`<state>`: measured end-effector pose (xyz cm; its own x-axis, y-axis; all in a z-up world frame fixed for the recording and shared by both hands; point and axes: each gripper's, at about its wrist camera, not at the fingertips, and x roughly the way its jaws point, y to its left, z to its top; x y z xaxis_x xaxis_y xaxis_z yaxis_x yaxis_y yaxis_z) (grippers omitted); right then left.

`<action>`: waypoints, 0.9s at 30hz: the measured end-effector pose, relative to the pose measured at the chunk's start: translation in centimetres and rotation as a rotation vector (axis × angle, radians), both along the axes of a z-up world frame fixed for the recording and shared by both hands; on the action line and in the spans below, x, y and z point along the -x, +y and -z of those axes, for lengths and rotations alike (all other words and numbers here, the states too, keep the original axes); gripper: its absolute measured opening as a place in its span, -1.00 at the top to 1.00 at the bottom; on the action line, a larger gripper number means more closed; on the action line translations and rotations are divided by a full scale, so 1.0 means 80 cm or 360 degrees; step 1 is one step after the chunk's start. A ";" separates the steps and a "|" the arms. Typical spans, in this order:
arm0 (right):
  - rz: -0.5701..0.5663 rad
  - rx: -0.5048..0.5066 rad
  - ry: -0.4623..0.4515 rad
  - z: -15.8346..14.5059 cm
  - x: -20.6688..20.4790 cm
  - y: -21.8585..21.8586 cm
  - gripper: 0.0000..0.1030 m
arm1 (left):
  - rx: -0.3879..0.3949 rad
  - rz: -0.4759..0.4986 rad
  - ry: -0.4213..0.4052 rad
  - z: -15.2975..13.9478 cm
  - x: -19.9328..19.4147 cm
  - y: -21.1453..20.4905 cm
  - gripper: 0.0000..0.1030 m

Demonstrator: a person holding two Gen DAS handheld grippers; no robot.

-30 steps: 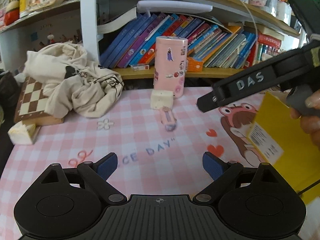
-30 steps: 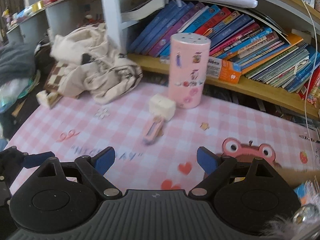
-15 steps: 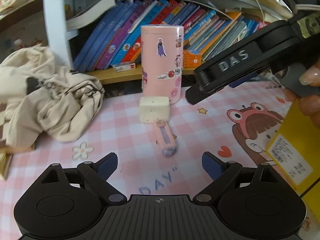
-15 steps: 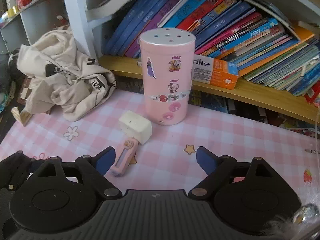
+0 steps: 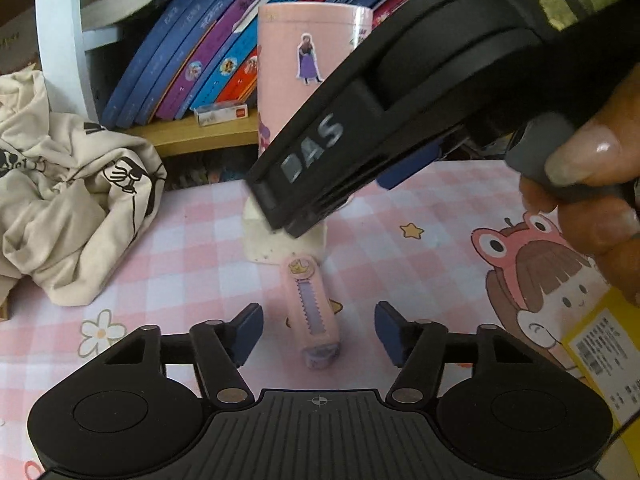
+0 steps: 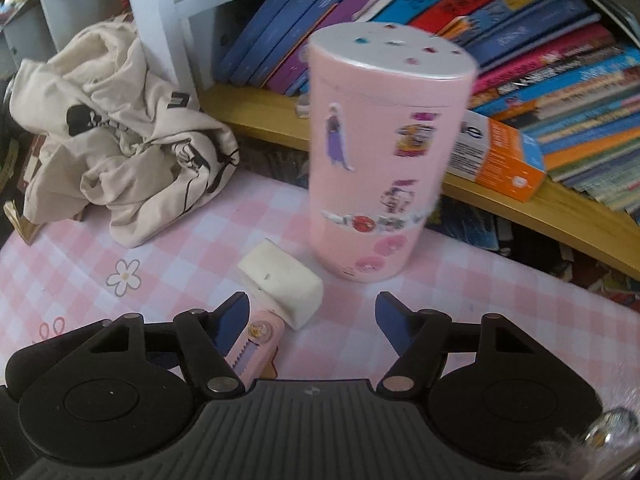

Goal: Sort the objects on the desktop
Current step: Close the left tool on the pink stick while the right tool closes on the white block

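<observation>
now the left gripper (image 5: 318, 330) is closing, unclenched, around the small pink plastic utility knife (image 5: 314, 312), while the right gripper (image 6: 312, 322), closing empty, needs aiming at the white rectangular eraser (image 6: 280, 282).

The right tool (image 6: 312, 320), jaws closing, hovers over the white eraser (image 6: 282, 282) beside the pink canister (image 6: 380, 160).

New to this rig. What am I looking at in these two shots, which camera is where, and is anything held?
No robot: a person carries a hand-held gripper in each hand, with a fisheye camera looking along its fingers. The left view shows the left hand-held gripper, jaws closing around, not yet touching, a small pink utility knife on the pink checked mat. The right hand-held gripper, also closing, holds nothing; ahead of it lie a white eraser block and a tall pink stickered canister, with crumpled cream cloth left.
</observation>
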<state>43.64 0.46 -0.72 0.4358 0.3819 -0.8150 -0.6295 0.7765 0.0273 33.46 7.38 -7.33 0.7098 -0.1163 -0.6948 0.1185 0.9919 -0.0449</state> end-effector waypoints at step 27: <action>-0.0161 0.0039 -0.0011 0.033 -0.011 0.051 0.31 | 0.0070 -0.0063 0.0000 -0.002 -0.002 0.011 0.55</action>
<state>44.51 4.55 -3.34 0.4014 0.4044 -0.8218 -0.7050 0.7092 0.0046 33.62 8.22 -7.19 0.7143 -0.1184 -0.6898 0.0789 0.9929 -0.0886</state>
